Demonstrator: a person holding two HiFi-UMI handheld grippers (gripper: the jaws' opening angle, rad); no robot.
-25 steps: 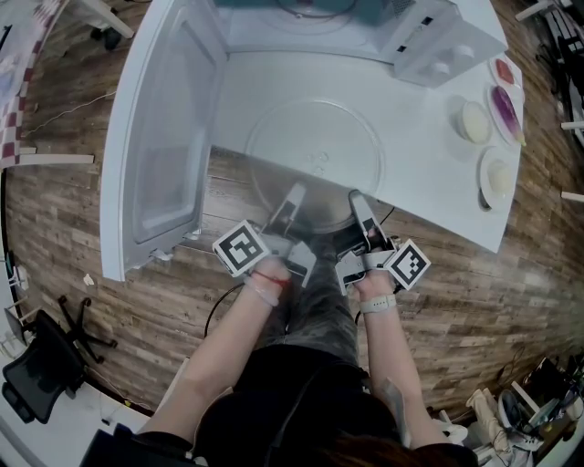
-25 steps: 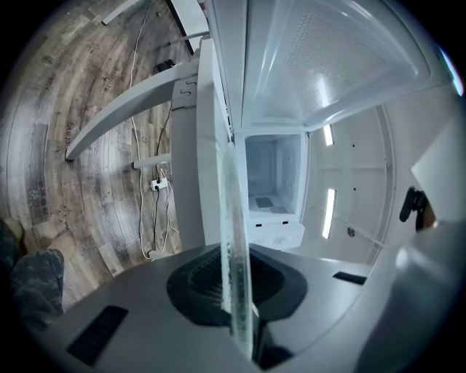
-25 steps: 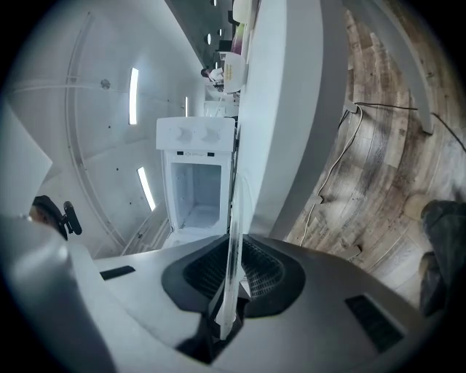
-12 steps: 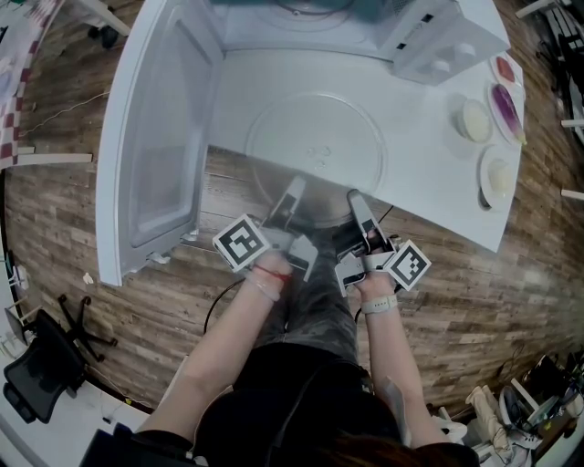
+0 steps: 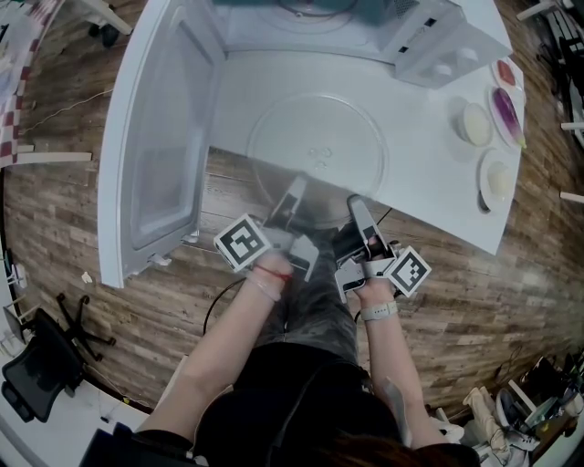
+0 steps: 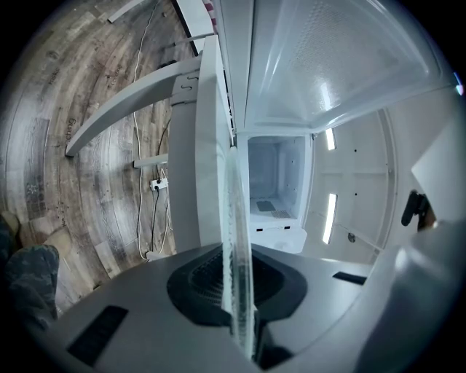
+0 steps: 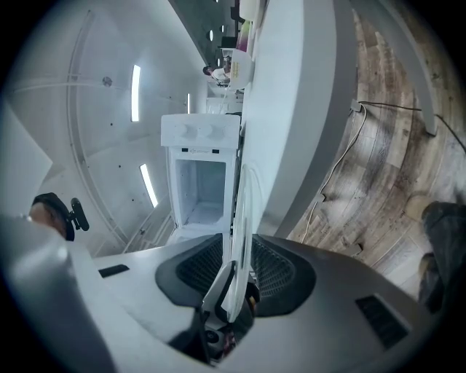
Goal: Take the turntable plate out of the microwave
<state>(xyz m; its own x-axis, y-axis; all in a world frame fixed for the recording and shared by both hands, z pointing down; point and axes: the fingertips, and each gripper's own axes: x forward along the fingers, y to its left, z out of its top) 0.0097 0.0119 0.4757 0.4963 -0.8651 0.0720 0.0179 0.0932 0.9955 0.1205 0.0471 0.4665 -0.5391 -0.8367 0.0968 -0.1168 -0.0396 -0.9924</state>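
The clear glass turntable plate (image 5: 315, 146) lies flat on the white table (image 5: 438, 196) in front of the microwave (image 5: 301, 18), its near part jutting past the table's front edge. My left gripper (image 5: 294, 196) is shut on the plate's near rim; in the left gripper view the plate (image 6: 237, 240) stands edge-on, clamped by the left gripper (image 6: 237, 291). My right gripper (image 5: 358, 208) sits at the rim a little to the right. Its jaws have just been opening, and the rim (image 7: 239, 211) passes loose through the right gripper (image 7: 237, 262).
The microwave door (image 5: 164, 137) hangs open at the left. Three small dishes of food (image 5: 474, 121) (image 5: 505, 109) (image 5: 497, 178) sit at the table's right end, a white box (image 5: 447, 46) beyond them. My legs and wooden floor lie below; an office chair (image 5: 46, 356) stands lower left.
The right gripper's marker cube has shifted slightly toward me as its jaws let go of the rim. The plate and the left gripper have stayed put.
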